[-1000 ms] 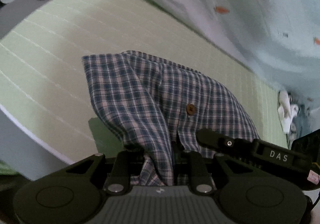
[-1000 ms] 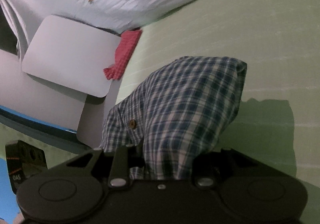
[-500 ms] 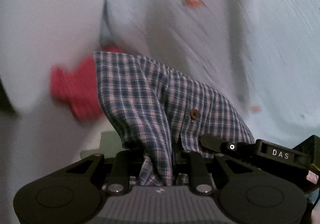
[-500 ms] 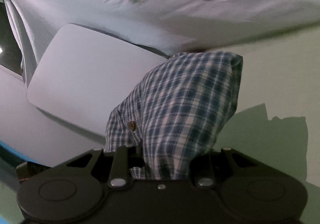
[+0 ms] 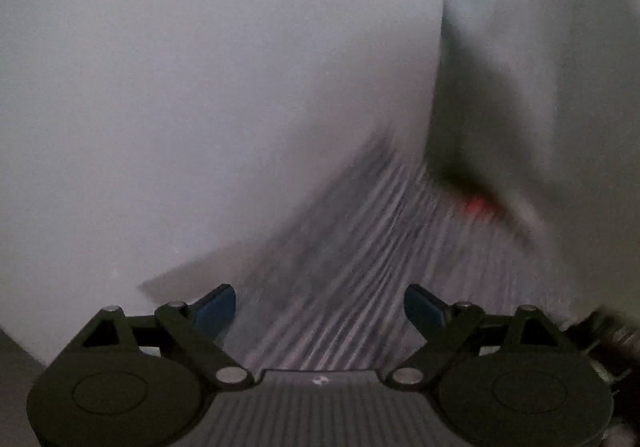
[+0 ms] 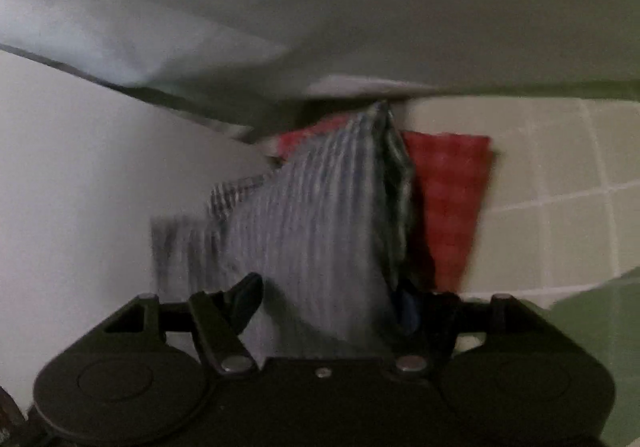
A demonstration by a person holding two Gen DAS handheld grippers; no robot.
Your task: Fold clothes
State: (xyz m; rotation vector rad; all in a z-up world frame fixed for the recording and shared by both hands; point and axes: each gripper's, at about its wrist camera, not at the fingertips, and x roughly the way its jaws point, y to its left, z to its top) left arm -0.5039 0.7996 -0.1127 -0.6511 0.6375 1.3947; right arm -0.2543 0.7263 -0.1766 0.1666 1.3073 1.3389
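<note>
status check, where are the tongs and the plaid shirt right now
Left tongs opening, pads clear of the plaid shirt. Right tongs opening, shirt between them, blurred. Red cloth just behind the shirt.

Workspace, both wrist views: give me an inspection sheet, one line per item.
Surface: pale board; green grid sheet beside it.
Job's things: plaid shirt, blurred, lying partly over a red cloth.
Clutter: nothing seen.
Grippers: left gripper jaws opening, pads clear of the shirt; right gripper jaws opening, shirt between them.
Cables: nothing seen.
Surroundings: light draped fabric behind.
</note>
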